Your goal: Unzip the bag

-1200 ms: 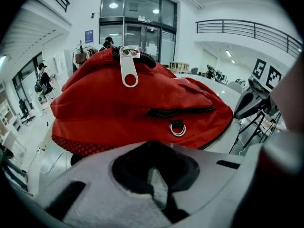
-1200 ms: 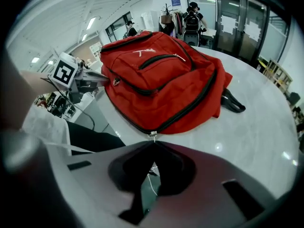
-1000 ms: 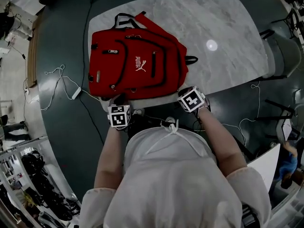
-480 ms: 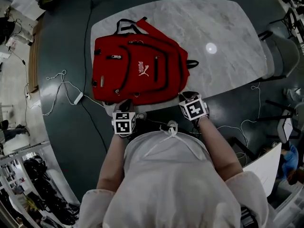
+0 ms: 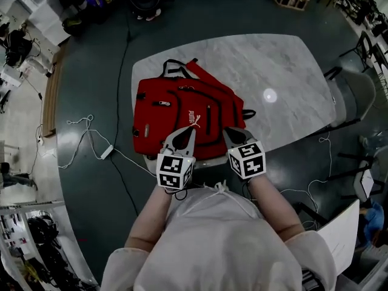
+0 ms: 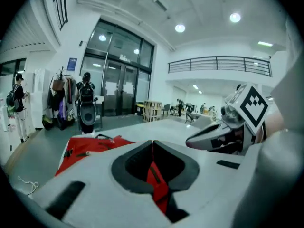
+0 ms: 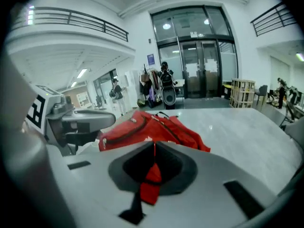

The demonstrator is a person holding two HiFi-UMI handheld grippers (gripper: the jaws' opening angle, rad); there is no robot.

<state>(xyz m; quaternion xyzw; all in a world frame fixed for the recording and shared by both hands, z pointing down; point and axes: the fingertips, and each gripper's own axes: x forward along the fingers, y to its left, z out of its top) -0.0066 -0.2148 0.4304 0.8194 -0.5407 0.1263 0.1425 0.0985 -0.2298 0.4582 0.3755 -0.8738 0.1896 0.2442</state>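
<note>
Bag (image 5: 182,117) in red lies flat on the table (image 5: 285,65), front side up, at the near-left corner. Its left side runs along the table's left edge and its straps point toward the far edge. Dark zip lines curve across its front beside a small white logo; you cannot tell from here whether any is parted.

Your left hand-held gripper (image 5: 185,136) hangs over the bag's near end, close to the table's near edge. In the left gripper view its jaws are clenched, tips meeting in a seam (image 6: 153,142). Nothing is caught between them, and the bag's red cloth (image 6: 90,148) shows below through the hollow behind the tips.

Your right hand-held gripper (image 5: 232,136) sits just beside it, over the bag's near-right part. In the right gripper view it is clenched too (image 7: 154,145), gripping nothing, with the bag (image 7: 152,127) beyond the tips and pale table (image 7: 237,127) to its right.

Each gripper shows in the other's view: the right one (image 6: 213,136) and the left one (image 7: 90,120).

A bright light spot (image 5: 270,95) lies on the bare table right of the bag.
</note>
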